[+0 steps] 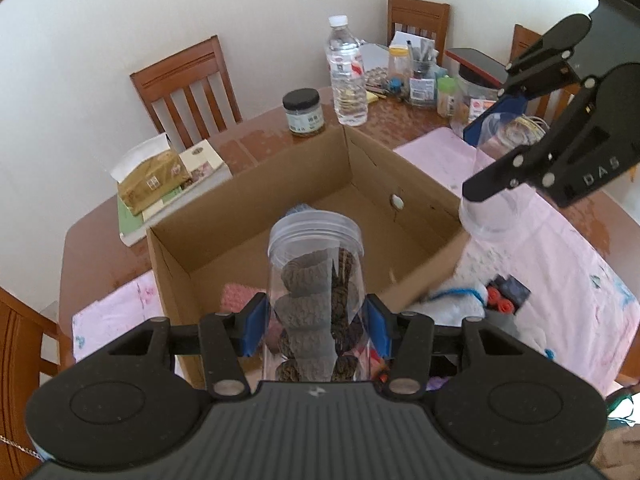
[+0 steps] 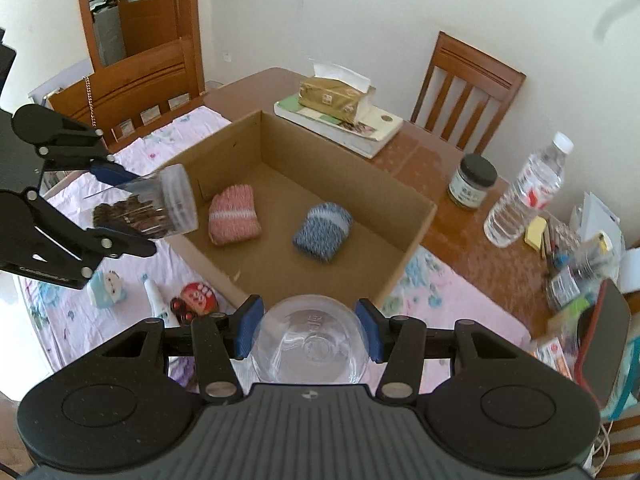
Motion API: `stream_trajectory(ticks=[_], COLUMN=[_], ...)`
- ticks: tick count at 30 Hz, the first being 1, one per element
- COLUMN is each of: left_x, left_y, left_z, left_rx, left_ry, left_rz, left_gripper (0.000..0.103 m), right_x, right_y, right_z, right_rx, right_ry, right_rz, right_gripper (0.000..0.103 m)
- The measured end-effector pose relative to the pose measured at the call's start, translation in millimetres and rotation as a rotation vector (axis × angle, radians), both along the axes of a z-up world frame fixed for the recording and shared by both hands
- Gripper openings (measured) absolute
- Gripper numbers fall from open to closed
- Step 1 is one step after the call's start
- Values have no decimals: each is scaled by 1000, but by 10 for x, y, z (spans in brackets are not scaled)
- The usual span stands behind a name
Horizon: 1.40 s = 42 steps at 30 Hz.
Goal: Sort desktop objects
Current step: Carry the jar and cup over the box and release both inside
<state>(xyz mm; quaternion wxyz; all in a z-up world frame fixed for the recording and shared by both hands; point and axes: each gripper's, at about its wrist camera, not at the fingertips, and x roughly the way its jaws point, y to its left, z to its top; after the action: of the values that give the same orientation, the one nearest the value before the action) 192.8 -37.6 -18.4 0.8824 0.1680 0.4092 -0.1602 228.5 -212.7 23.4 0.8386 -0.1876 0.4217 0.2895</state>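
My left gripper (image 1: 316,320) is shut on a clear plastic jar (image 1: 314,264) holding dark dried cones. It hangs tilted over the near wall of an open cardboard box (image 1: 248,200). In the right wrist view the same jar (image 2: 168,204) sits in the left gripper (image 2: 134,210) above the box's left corner. My right gripper (image 2: 309,328) is shut on an empty clear jar (image 2: 310,344), just outside the box's near wall (image 2: 404,252). The left wrist view shows that empty jar (image 1: 496,200) beside the box's right wall. Inside the box lie a pink knitted bundle (image 2: 234,220) and a blue one (image 2: 322,232).
A pink cloth (image 2: 448,292) covers the wooden table (image 2: 436,168) under the box. Small toys (image 2: 196,296) and a tube (image 2: 158,300) lie on it. Behind stand a tissue pack on books (image 2: 340,96), a dark-lidded jar (image 2: 472,180), a water bottle (image 2: 524,192) and stationery clutter (image 1: 420,76). Chairs (image 1: 188,84) ring the table.
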Motion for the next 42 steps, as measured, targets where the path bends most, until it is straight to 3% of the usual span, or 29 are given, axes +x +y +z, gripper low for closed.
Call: stream_trajectory(ticks=[10,23,26,28,37,42], left_x=[326,471,487,487,539,551], left_y=[3,40,47,46,-29,-75], left_z=[-79,-178,-191,-191,-254,-247], left_rx=[18,33,34,33,35,34], left_ry=[10,28,30,30,38,8], left_rz=[19,27,27,28,18,-1], left_gripper=[52,52,52,52,52,75], right_x=[304,556,611,612,633,584], right_y=[162,333,350,364,184,142], right_z=[65,-205,-269,-304,-307,-295], right_rx=[47,105,111,71,88,76], right_ry=[14,105,136,117,108,97], right_rz=[1,-13,-18,-48,-103,-108], right_gripper=[57,57,62,71,72,73])
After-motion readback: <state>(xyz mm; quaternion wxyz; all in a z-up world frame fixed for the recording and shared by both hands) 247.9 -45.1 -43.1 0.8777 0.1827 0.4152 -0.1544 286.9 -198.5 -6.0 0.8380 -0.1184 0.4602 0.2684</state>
